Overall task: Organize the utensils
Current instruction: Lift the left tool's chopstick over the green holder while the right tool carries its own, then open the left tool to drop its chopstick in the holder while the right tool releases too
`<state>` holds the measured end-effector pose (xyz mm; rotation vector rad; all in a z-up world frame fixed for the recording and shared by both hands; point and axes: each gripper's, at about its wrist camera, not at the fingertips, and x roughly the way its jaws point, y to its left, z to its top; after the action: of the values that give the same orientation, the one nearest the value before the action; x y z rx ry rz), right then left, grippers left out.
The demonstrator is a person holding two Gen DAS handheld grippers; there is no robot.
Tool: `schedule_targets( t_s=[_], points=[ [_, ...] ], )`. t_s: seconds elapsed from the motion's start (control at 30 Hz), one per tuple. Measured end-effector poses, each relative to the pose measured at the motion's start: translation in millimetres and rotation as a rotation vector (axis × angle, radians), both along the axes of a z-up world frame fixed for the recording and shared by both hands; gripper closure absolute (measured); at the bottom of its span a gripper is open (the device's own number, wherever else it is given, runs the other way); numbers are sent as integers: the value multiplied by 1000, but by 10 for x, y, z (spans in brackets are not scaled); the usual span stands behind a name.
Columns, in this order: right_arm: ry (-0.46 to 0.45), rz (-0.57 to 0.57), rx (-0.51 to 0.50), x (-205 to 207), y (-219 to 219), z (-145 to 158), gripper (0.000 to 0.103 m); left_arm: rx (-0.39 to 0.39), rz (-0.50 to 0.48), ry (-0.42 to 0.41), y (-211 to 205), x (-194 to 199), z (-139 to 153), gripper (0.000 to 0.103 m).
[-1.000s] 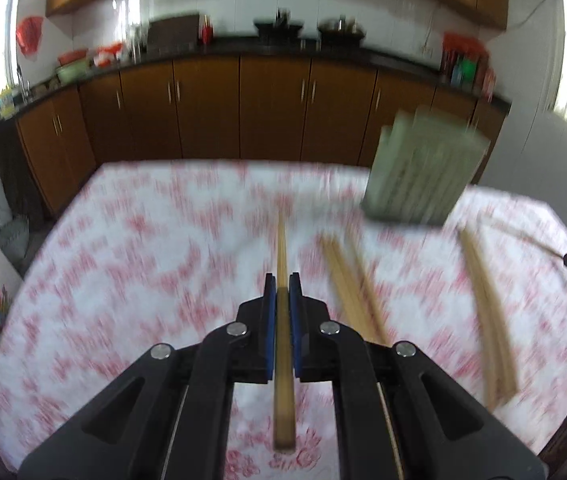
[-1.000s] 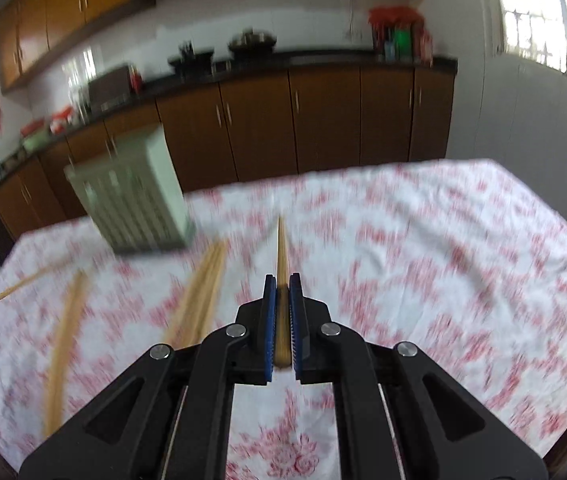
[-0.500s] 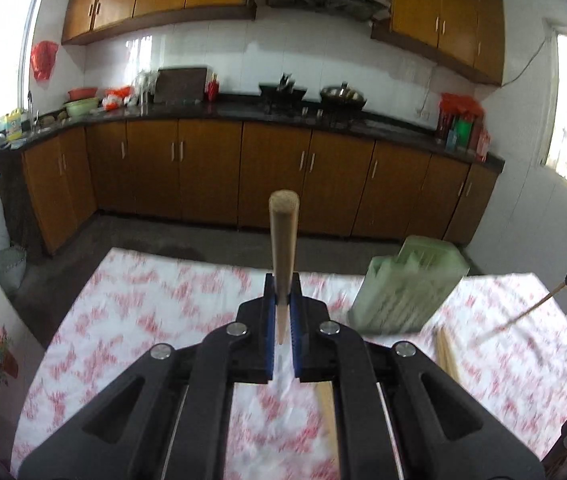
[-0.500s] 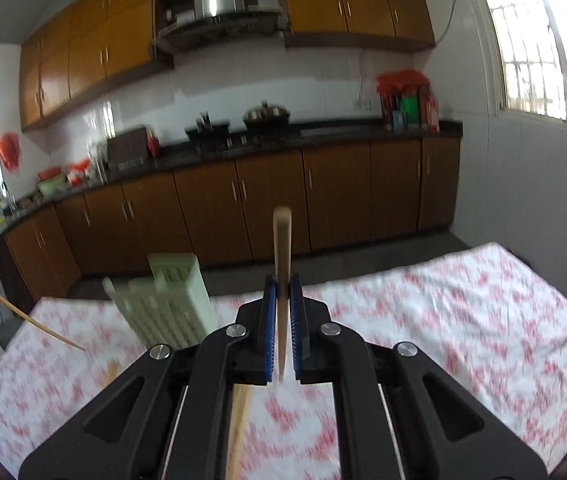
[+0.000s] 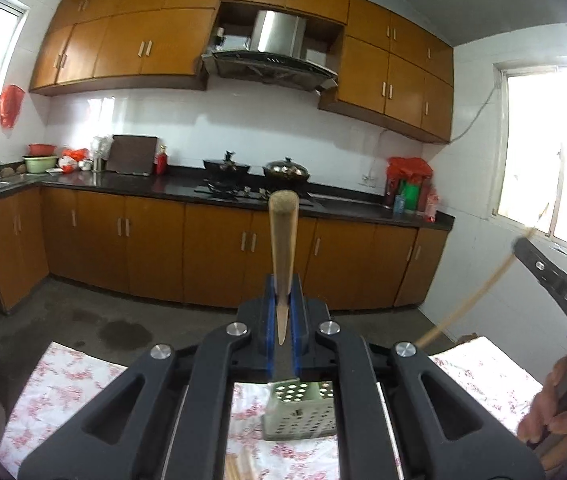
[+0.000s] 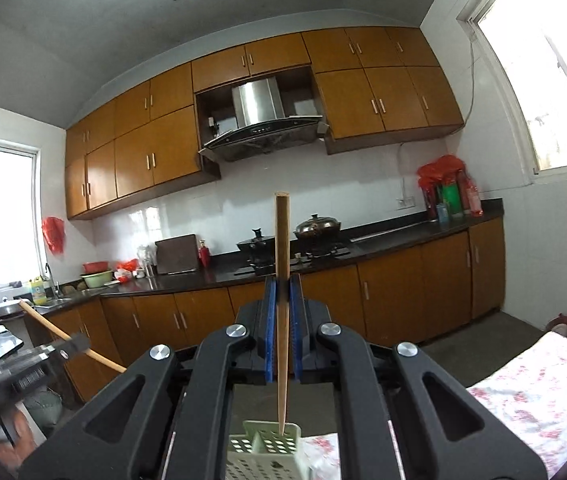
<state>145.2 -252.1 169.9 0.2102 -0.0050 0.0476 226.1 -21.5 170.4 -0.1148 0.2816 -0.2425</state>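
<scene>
A wooden chopstick [image 5: 282, 256] is clamped upright between the blue pads of the left gripper [image 5: 282, 316], thick end up. Below it, a pale green perforated utensil holder [image 5: 301, 410] is seen on the floral tablecloth [image 5: 67, 384], with more chopsticks [image 5: 239, 468] lying just in front. A second chopstick [image 6: 282, 312] is pinched by the right gripper [image 6: 282, 328], its tip poised at the holder's [image 6: 267, 452] open top. Beyond, brown cabinets [image 6: 395, 296] and a range hood [image 6: 261, 128] are seen.
</scene>
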Motion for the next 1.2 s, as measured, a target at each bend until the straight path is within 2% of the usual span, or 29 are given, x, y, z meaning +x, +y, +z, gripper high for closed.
schedule_targets(
  t_s=[0.13,0.37,0.83,0.87,0.9,0.93,0.97,1.2],
  points=[
    [48,13,-20,208,78,-252,95,18,-32,59,-151,178,-267,95],
    [187,33,-32,403,122,-667,95,45,-63,138,-274,404,-687,95],
    [285,75,-42,476,216,-814,94,66,-86,208,-333,521,-975,95],
    [289,76,-43,478,214,-813,92,67,-81,211,-325,519,-982,94],
    [291,75,-43,462,211,-810,81,67,-80,211,-323,514,-984,91],
    [290,71,-44,456,205,-796,64,66,-78,211,-317,511,-968,89],
    [281,66,-45,429,173,-772,58,66,-73,207,-306,501,-959,84],
    [241,42,-44,199,42,-647,50,50,-57,170,-222,326,-811,66]
  ],
)
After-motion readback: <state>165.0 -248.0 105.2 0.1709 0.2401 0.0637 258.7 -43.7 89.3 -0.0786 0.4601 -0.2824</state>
